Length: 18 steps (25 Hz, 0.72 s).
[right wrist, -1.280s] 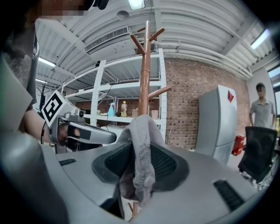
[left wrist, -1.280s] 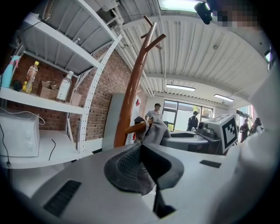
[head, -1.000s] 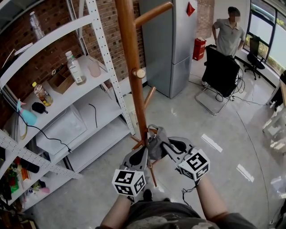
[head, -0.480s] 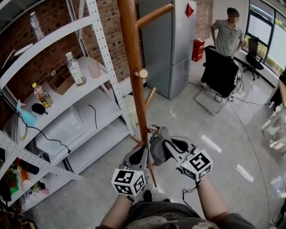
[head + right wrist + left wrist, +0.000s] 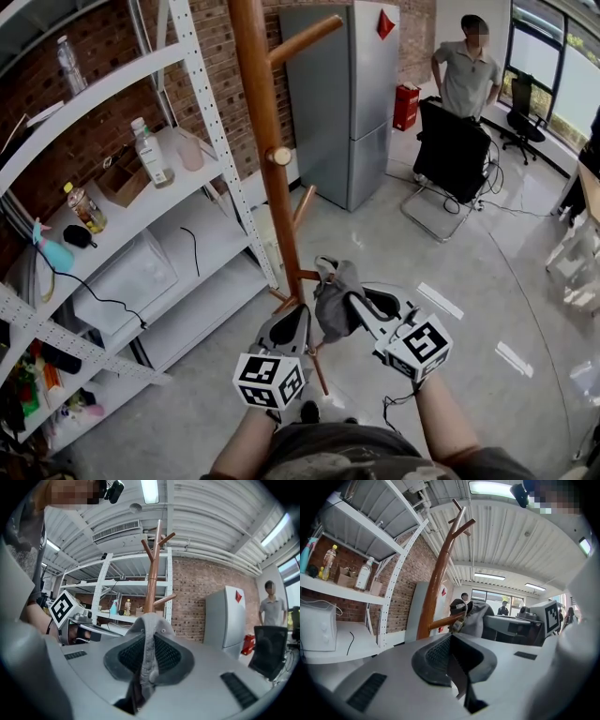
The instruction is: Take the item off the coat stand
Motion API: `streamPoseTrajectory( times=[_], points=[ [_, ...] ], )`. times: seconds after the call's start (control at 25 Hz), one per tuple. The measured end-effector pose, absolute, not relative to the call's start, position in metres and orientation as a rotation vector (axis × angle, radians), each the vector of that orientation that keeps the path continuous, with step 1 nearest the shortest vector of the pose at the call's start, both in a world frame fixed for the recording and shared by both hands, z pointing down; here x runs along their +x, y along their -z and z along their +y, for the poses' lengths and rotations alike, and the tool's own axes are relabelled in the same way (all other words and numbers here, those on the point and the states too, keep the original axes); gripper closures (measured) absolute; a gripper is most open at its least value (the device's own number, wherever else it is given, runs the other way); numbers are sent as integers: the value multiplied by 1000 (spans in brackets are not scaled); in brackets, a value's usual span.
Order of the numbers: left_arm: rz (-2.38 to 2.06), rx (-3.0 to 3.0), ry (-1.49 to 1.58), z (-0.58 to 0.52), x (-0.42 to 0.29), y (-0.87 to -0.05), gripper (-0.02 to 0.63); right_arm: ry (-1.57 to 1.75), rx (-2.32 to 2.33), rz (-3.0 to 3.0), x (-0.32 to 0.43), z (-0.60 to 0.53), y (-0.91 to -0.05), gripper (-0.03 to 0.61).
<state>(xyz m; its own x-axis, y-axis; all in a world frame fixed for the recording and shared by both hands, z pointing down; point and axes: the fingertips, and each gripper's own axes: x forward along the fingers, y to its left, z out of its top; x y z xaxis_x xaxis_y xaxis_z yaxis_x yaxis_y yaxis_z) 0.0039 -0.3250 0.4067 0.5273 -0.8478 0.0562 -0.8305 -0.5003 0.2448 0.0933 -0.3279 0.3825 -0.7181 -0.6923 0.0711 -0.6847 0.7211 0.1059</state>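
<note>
A tall wooden coat stand (image 5: 262, 141) rises ahead of me, with a low peg (image 5: 307, 276) pointing my way. A grey cap (image 5: 333, 295) hangs just off that peg's tip, and I cannot tell whether it still touches. My right gripper (image 5: 354, 305) is shut on the cap's fabric; in the right gripper view the cap (image 5: 150, 637) is pinched between the jaws of the right gripper (image 5: 149, 660). The left gripper (image 5: 295, 323) sits beside the pole's base, shut on nothing. The left gripper view shows the left gripper (image 5: 454, 656), with the cap (image 5: 477, 618) at the peg's end.
White metal shelving (image 5: 178, 141) with bottles and a box stands at the left. A grey fridge (image 5: 352, 94) stands behind the stand. A person (image 5: 466, 75) stands by a black chair (image 5: 450, 155) at the back right. Tiled floor spreads to the right.
My right gripper has drawn the grey cap a little to the right, away from the pole and along the low peg. The left gripper has hardly moved.
</note>
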Motion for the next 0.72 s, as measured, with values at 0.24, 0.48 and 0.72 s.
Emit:
streamPoseTrajectory(
  times=[0.24,0.48,0.72],
  points=[
    [-1405,2533,102,-321,12,-404,606,114,1168,-2811,108,-320,-380,535],
    [-1407,2533,92,-307,25,-403,606,94,1195,-2822,127,-303,-379,535],
    [-1427,2511,71,-284,32,-409,607,38,1173,-2834,138,-283,-395,535]
  ],
)
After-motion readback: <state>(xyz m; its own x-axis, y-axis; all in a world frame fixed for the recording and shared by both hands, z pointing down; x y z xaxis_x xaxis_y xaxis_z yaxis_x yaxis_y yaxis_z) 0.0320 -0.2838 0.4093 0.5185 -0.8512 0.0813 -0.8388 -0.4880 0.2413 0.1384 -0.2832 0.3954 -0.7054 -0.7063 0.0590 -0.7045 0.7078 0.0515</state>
